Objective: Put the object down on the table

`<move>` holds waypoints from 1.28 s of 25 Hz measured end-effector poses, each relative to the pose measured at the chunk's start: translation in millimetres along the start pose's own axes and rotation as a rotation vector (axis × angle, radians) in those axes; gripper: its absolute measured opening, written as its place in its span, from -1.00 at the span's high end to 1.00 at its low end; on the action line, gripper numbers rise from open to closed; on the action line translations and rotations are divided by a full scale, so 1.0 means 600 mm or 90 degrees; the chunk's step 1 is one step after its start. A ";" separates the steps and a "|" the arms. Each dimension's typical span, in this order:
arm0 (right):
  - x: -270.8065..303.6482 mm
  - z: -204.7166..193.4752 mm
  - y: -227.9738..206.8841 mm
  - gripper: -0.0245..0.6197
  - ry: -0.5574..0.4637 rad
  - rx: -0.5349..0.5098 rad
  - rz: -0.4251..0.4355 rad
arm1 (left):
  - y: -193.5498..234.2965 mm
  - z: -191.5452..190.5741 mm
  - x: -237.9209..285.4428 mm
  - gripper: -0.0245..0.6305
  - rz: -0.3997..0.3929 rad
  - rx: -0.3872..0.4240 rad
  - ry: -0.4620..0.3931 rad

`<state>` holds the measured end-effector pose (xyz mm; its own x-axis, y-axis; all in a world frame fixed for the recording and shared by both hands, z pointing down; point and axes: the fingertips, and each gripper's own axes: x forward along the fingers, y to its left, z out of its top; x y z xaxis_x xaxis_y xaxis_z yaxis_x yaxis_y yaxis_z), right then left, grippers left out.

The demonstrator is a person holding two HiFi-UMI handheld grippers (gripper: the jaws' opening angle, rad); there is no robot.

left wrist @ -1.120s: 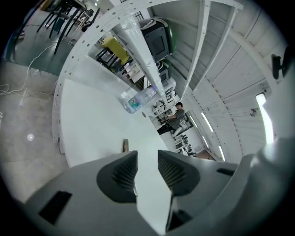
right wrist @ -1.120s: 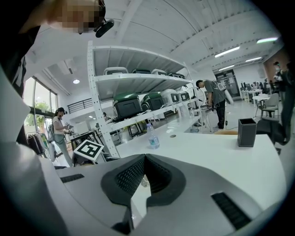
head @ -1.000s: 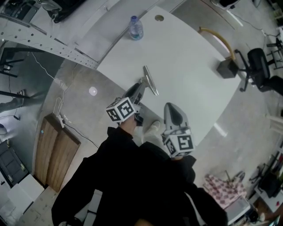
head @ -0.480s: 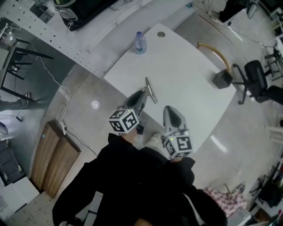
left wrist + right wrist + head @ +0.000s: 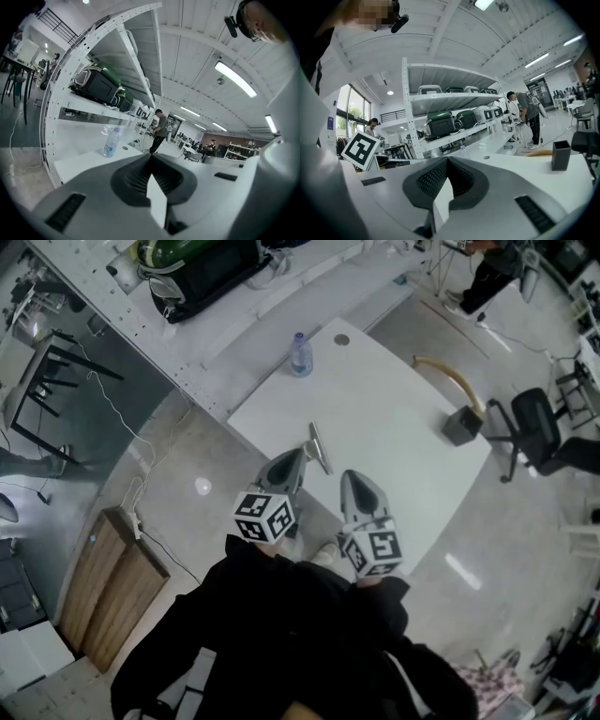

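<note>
- The slim silver metal bar (image 5: 319, 445) lies flat on the white bench (image 5: 403, 418), close to the near edge. No hand-held gripper has hold of it, so I judge the putting-down already done.
- Its long axis runs from the near edge away from the person, toward the middle of the bench, on a slight slant in the head view.
- The left hand-held gripper (image 5: 297, 457) is the nearer one. Its tip sits just beside the bar's near half, with the bar on its right and running on past the tip. From above I cannot tell whether the two touch.
- Its jaws have just been closing and are now pressed together with nothing between them; its own view shows no bar.
- The right hand-held gripper (image 5: 353, 486) sits further right and closer to the person, apart from the bar. Its jaws also meet at the tips and pinch nothing.
- Should the bar need handling again, the left side would have the short reach. A grip across the narrow width would suit that long, thin shape better than one along it.
- A clear plastic water bottle with a blue cap (image 5: 300, 354) stands upright near the far edge, well apart from the bar. How full it is I cannot tell.
- A dark square open-topped box (image 5: 460, 426) stands at the right edge. Its inside is too dark to show any contents.
</note>
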<state>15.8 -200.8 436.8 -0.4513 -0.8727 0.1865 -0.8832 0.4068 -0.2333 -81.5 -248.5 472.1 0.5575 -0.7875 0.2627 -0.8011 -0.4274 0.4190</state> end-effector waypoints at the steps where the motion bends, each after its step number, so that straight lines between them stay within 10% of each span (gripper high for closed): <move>1: 0.000 0.005 0.004 0.96 -0.004 -0.002 0.002 | -0.005 0.004 -0.004 0.92 0.000 0.012 -0.004; 16: -0.006 0.057 0.013 0.96 -0.043 -0.036 0.001 | -0.057 0.063 -0.041 0.92 -0.006 0.182 -0.077; 32: -0.002 0.076 0.020 0.96 -0.060 -0.075 0.003 | -0.054 0.093 -0.064 0.92 0.000 0.202 -0.116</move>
<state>11.4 -207.1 389.9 -0.4467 -0.8898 0.0938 -0.8924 0.4355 -0.1187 -89.4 -229.1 400.2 0.5322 -0.8417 0.0910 -0.8449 -0.5212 0.1207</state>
